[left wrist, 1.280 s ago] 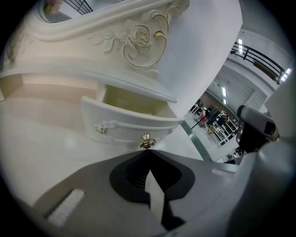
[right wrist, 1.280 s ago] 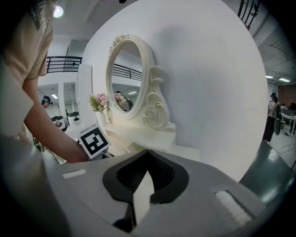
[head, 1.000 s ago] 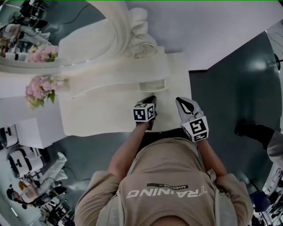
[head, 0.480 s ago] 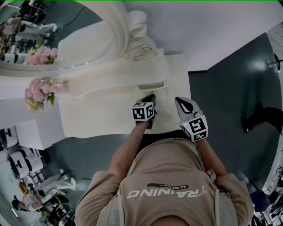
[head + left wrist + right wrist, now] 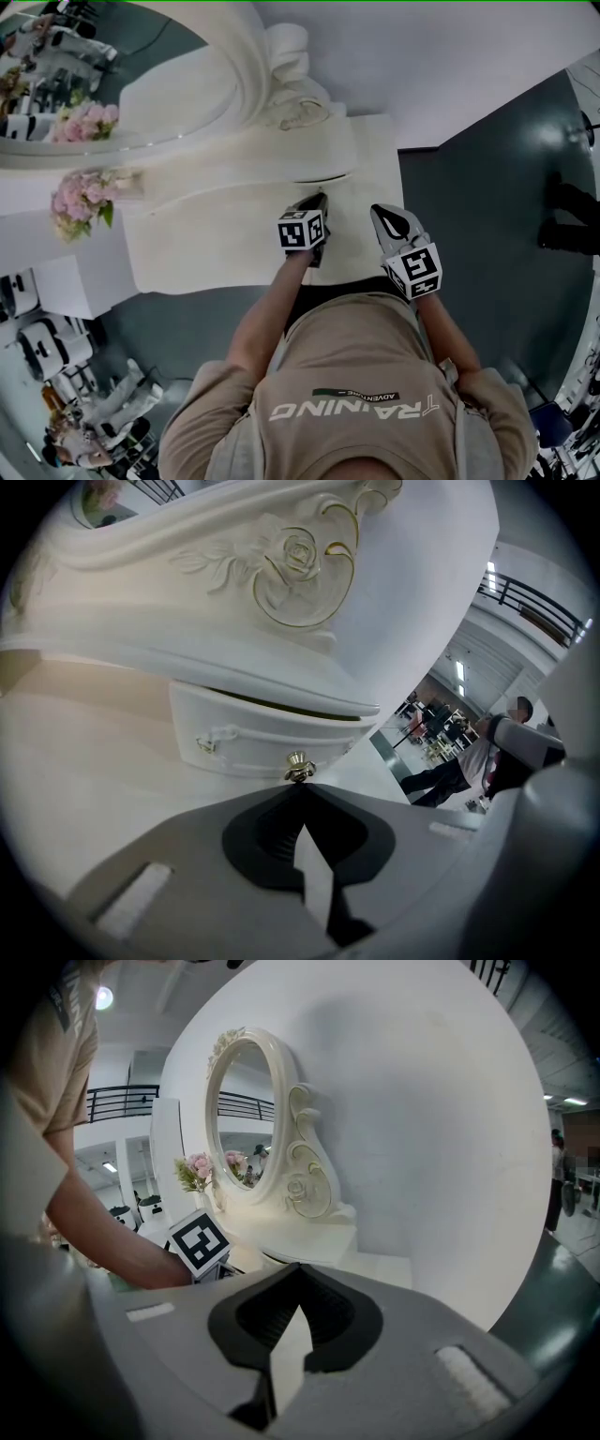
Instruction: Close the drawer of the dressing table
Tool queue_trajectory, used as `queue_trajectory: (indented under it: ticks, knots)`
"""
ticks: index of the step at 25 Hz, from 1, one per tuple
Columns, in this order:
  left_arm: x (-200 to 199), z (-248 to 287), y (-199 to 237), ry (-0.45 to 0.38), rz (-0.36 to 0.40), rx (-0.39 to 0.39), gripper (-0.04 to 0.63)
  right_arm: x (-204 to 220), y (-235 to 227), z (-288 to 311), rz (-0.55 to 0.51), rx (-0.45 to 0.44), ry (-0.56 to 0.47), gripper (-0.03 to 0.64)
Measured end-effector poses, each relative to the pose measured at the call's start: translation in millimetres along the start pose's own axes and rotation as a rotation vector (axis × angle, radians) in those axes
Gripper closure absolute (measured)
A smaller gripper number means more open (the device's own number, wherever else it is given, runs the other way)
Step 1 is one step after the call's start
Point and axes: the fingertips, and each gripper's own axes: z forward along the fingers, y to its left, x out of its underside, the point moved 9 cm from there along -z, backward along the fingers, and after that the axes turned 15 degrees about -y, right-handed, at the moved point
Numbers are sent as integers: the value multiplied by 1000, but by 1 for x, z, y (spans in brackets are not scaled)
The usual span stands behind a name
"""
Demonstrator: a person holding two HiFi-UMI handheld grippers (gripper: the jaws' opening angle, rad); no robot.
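Observation:
The white dressing table (image 5: pixel 206 234) has a small drawer (image 5: pixel 267 738) under its carved upper shelf, with a gold knob (image 5: pixel 298 765) on the front. In the head view the drawer (image 5: pixel 324 178) sits almost flush, with only a thin dark slit above it. My left gripper (image 5: pixel 300 786) is shut and its tips rest against the knob; the head view shows it (image 5: pixel 319 199) pointing at the drawer front. The right gripper (image 5: pixel 377 212) hovers to the right over the tabletop, shut and holding nothing, clear of the drawer. From its own view the right gripper (image 5: pixel 298 1267) looks toward the table.
An oval mirror (image 5: pixel 246 1115) in a scrolled white frame stands on the table. A bunch of pink flowers (image 5: pixel 82 197) is at the table's left. A white wall (image 5: pixel 450 66) runs behind, and dark floor (image 5: pixel 487 225) lies to the right, where a person's feet (image 5: pixel 567 220) show.
The drawer has slid inward, its open gap shrinking to a slit. My left gripper has moved forward with it. The right gripper has hardly moved.

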Motion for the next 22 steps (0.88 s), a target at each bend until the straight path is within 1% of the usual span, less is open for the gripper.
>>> queue_trajectory:
  ticks: [6, 11, 22]
  knots:
    - [-8, 6, 2, -4, -11, -1, 578, -4, -1, 3, 4, 13, -9, 615]
    - [-13, 12, 5, -14, -46, 1, 578, -4, -2, 7, 4, 14, 0, 615]
    - [-20, 17, 9, -9, -48, 29, 578, -12, 3, 14, -3, 23, 16, 615]
